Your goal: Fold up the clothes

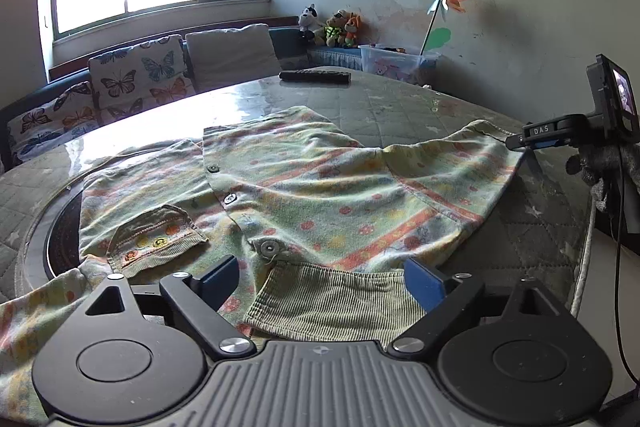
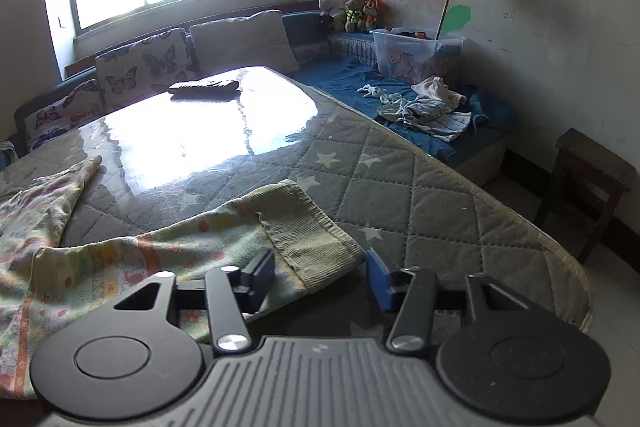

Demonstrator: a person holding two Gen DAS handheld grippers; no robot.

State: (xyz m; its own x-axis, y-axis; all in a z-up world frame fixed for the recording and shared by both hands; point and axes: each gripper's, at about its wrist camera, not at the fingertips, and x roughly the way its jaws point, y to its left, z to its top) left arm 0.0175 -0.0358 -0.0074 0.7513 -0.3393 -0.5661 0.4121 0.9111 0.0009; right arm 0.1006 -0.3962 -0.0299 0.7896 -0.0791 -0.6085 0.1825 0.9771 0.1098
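A small pale-green shirt (image 1: 320,187) with orange flower stripes and round buttons lies spread face up on the quilted table (image 1: 400,99). My left gripper (image 1: 320,281) is open at the shirt's near edge, and a ribbed corduroy patch (image 1: 332,303) lies flat between its blue pads. In the left wrist view, the right gripper (image 1: 520,141) sits at the end of the far right sleeve. Its own view shows my right gripper (image 2: 320,277) open around the ribbed sleeve cuff (image 2: 312,227), which lies flat on the table (image 2: 420,195). The rest of the shirt (image 2: 120,255) stretches away to the left.
A black remote (image 1: 315,76) lies at the table's far side. Cushions (image 2: 140,67) line a sofa behind it. To the right are a blue bench with loose clothes (image 2: 432,107), a plastic box (image 2: 416,53) and a dark stool (image 2: 592,179). The table edge curves close on the right.
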